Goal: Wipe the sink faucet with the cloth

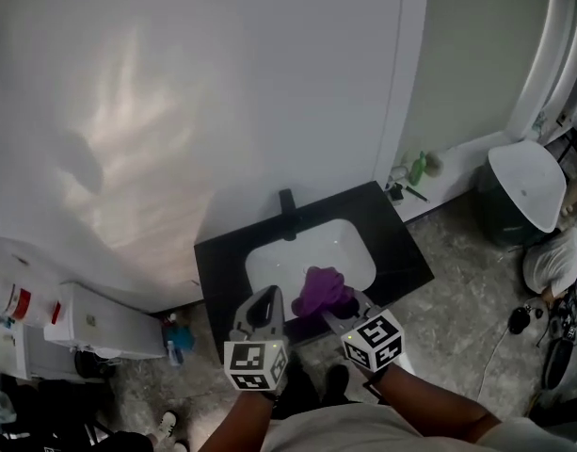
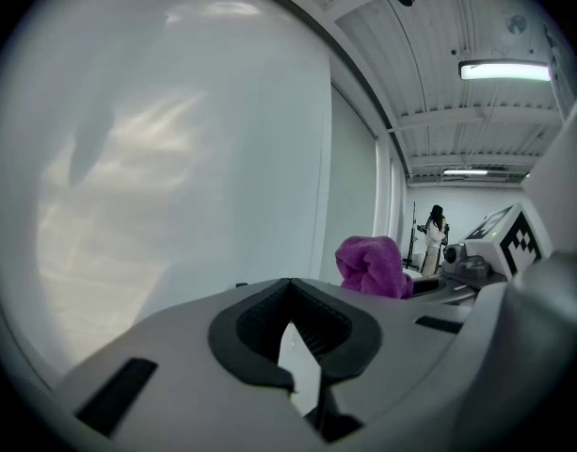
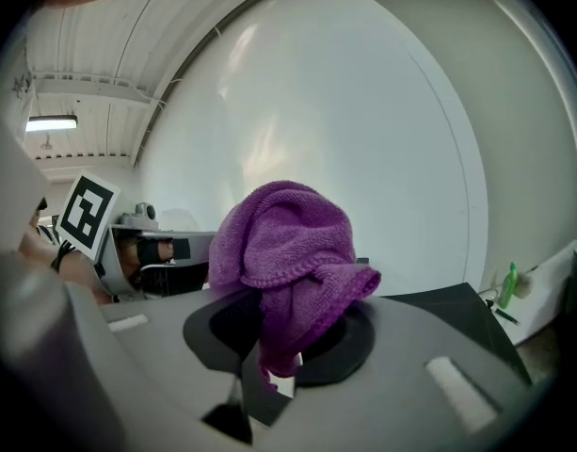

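Your right gripper [image 3: 279, 337] has its fingers clamped on the purple cloth [image 3: 283, 243]. The cloth bunches up in a loose mound above the pads, and one fold hangs down between them.

Your left gripper [image 2: 290, 295] holds nothing. Its pads meet at the tips, with only a thin wedge of white showing behind them.

In the head view both grippers sit side by side at the near edge of the black counter [image 1: 406, 252], left one just left of the cloth. The cloth hangs over the near part of the white sink basin [image 1: 269, 262].

The dark faucet [image 1: 287, 205] stands at the far rim of the basin against the pale wall, well apart from the cloth and untouched. A green bottle [image 1: 417, 169] stands on the floor beyond the counter's far right corner.
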The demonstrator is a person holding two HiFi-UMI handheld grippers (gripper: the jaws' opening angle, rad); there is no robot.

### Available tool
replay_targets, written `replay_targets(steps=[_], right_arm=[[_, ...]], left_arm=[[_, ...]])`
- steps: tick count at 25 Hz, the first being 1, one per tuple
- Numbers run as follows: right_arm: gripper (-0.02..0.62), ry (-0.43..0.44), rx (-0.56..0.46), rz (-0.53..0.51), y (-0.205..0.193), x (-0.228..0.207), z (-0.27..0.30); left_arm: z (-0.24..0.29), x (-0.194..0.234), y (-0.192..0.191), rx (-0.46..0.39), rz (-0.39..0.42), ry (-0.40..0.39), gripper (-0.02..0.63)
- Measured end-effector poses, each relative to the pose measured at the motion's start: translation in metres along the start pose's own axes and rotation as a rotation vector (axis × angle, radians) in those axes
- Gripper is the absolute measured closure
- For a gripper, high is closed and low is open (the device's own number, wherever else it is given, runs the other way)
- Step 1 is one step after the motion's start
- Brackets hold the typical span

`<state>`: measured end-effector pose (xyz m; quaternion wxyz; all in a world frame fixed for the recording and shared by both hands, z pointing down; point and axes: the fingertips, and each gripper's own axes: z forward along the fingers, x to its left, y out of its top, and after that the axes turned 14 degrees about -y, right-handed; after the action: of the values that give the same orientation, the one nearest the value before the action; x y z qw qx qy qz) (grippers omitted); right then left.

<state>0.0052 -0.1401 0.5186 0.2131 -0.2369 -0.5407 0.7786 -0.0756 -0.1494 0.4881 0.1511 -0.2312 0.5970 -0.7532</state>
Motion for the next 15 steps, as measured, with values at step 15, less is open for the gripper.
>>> replay_targets(steps=[15], right_arm=[[0.526,-0.047,0.131,0.025,0.021,-0.046,0.152]], left_arm=[[0.097,0.128,0.014,0.025,-0.061,-0.081,0.598]])
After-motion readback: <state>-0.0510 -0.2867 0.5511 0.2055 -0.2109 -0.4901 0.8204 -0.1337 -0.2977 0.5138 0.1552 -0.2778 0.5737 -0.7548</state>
